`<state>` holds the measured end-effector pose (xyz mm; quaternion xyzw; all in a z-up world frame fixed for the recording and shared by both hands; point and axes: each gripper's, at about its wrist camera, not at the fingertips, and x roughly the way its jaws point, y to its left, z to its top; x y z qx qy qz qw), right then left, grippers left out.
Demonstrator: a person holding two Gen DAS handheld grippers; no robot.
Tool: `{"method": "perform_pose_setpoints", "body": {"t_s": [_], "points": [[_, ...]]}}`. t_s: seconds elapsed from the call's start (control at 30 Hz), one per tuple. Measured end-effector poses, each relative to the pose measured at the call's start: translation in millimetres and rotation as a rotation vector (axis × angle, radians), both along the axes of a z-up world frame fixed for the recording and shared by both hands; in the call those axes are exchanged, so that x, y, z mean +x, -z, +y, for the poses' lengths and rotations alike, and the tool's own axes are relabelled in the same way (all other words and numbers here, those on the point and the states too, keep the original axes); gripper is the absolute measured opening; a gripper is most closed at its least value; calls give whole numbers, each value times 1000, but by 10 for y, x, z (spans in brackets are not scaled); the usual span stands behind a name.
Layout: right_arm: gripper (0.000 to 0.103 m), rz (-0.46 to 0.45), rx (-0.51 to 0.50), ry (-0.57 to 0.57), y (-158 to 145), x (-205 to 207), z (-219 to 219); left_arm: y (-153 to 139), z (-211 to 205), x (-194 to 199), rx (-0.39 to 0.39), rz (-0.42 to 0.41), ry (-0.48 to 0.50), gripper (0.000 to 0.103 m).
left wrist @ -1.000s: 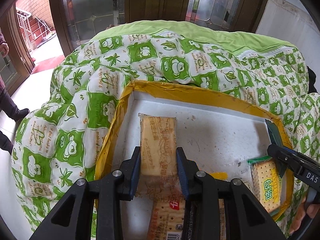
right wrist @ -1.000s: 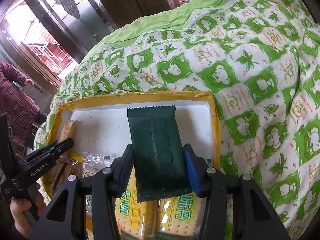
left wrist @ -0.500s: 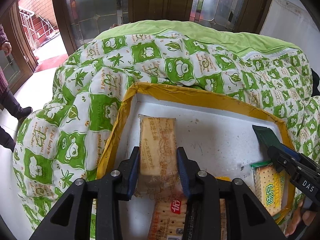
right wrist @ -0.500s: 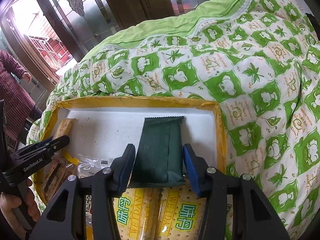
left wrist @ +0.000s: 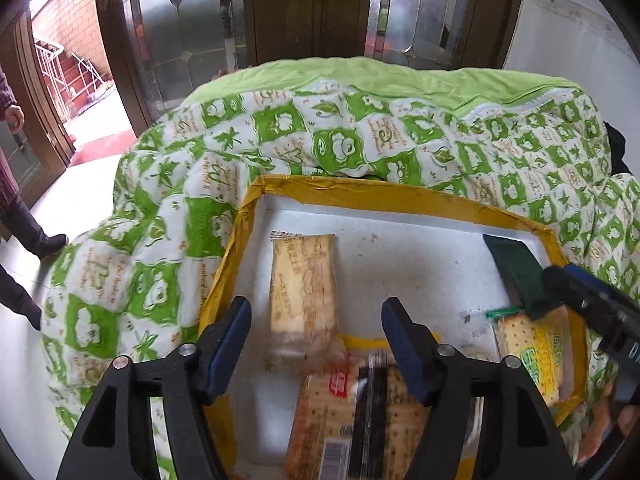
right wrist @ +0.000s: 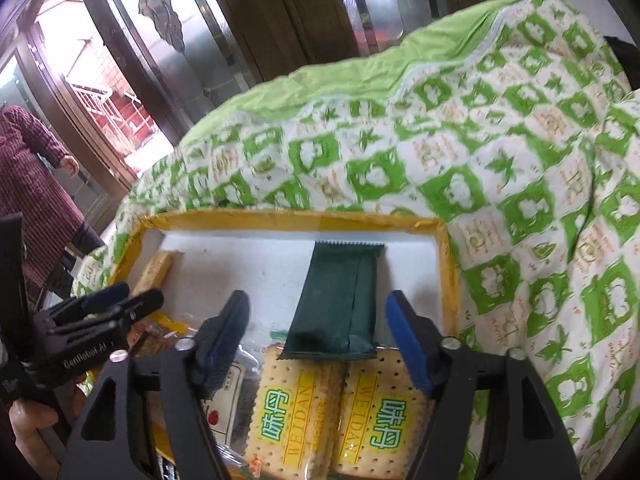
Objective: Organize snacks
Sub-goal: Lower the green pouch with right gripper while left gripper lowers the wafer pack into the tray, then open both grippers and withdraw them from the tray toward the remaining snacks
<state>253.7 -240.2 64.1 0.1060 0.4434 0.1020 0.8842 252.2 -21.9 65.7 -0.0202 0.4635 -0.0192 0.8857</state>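
Both grippers, left gripper [left wrist: 316, 328] and right gripper [right wrist: 316, 326], have jaws wide open holding nothing inside the tray [left wrist: 376, 196], so grab the crackly, fragile cracker pack [left wrist: 303, 280] lightly mid-sides.

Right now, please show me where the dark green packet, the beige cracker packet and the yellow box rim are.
dark green packet [right wrist: 340, 300], right wrist view, middle of its wrapper.
beige cracker packet [left wrist: 302, 280], left wrist view, middle of its top face.
yellow box rim [left wrist: 380, 196], left wrist view, far taped edge.

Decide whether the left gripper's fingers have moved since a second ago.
Yes. The left gripper has opened: its fingers were shut on the tan cracker packet and now stand apart from it.
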Motion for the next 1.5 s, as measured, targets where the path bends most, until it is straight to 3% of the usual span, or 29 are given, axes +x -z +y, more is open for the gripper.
{"method": "perform_pose_setpoints", "body": {"t_s": [0.2,0.37,0.77,1.5], "points": [[83,-52,-30,54,-126,-69,-122,-176,41,-327,-33,-71,-4,86],[85,-40,-6,72,-136,-175,-233,-242,143,-626,-53,-94,-22,88],[87,-46,21,48,-170,-644,-232,-139,435,-1307,-49,-78,-79,88],[88,17,-25,-41,56,-1283,71,217,501,-1922,-85,4,-108,89]]}}
